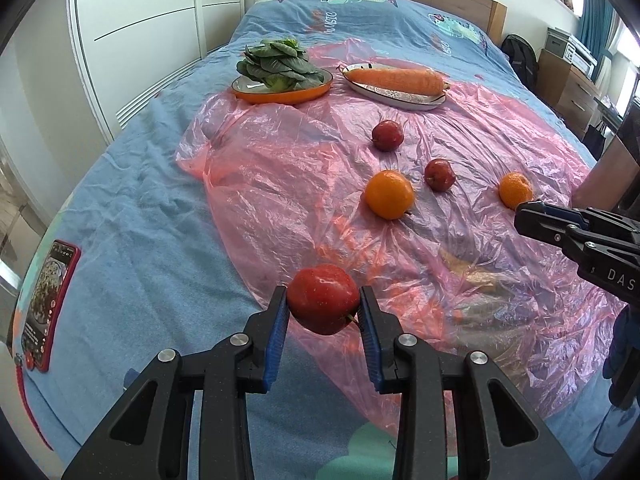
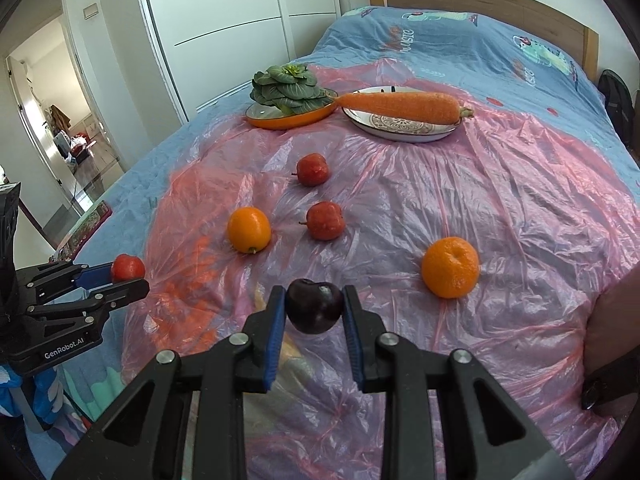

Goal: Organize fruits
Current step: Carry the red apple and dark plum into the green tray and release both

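A: What is the left gripper (image 1: pixel 323 304) doing?

B: It is clamping a red apple (image 1: pixel 323 299) between its blue pads (image 1: pixel 276 344), and the apple is hanging clear above the pink plastic sheet (image 1: pixel 288 184) near its edge. In the right wrist view that same gripper is showing at the left with the apple at its tips.

A: And the right gripper (image 2: pixel 315 307)?

B: It is gripping a dark plum (image 2: pixel 315 306), one pad pressing on each side, with the plum lifted off the sheet.

A: Which fruits are lying loose?

B: Two small red apples are sitting on the sheet, the farther one (image 2: pixel 313 169) nearer the plates and the nearer one (image 2: pixel 325 220) just beside a smooth orange (image 2: pixel 249 229). A second, dimpled orange (image 2: pixel 450 267) is lying well apart to the right.

A: What is sitting on the plates?

B: At the far edge of the sheet an orange dish (image 2: pixel 291 119) is carrying a head of leafy greens (image 2: pixel 286 88), and a white patterned plate (image 2: pixel 400 126) is carrying a long carrot (image 2: pixel 400 107). The two are standing just beside each other.

A: Anything else on the bed?

B: A phone in a red case (image 1: pixel 46 308) is lying on the blue bedspread (image 1: pixel 132 220), off the sheet to the left
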`<state>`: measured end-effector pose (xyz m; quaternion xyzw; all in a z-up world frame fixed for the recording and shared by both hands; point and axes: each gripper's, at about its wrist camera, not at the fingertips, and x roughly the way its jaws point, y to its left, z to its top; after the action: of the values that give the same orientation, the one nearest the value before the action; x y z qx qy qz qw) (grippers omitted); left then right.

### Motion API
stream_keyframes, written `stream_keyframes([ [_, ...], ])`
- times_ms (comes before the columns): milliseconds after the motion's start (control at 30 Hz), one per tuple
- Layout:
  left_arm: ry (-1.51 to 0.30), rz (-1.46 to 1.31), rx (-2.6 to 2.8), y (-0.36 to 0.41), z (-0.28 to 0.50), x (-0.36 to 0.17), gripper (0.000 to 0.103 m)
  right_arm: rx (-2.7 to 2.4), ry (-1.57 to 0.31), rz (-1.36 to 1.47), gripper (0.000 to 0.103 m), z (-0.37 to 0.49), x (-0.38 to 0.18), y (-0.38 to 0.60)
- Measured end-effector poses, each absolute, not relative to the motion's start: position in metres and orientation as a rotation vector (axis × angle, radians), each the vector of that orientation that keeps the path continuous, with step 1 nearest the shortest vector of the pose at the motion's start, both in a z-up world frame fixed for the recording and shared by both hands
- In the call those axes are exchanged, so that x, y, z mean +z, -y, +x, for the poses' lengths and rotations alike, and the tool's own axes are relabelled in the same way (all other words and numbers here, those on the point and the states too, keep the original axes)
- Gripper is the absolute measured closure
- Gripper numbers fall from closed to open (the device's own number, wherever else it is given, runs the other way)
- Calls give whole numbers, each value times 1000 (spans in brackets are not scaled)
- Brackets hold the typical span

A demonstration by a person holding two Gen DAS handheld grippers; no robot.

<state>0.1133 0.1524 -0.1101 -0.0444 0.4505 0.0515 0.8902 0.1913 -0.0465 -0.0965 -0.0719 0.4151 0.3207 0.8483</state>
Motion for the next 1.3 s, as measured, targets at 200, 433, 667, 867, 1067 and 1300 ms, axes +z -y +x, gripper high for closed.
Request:
stream_keyframes([
  [200, -922, -79, 99, -143, 102, -98, 73, 680, -875, -144, 98, 169, -85, 59],
  [433, -904, -57, 90, -133, 88, -84, 73, 679, -873, -148, 98, 145, -75, 69],
  [667, -893, -35, 76, -122, 75, -76, 73, 671, -871, -149, 98, 126, -68, 77],
  [867, -881, -18, 59, -112, 62, -68, 73, 657, -873, -142, 98, 110, -64, 89],
  [1067, -861, 0, 36, -99, 51, -57, 73, 627, -868, -133, 98, 94, -58, 106],
  [1300, -831, 30, 2, -80, 35, -42, 73, 583, -849, -122, 98, 75, -48, 131],
])
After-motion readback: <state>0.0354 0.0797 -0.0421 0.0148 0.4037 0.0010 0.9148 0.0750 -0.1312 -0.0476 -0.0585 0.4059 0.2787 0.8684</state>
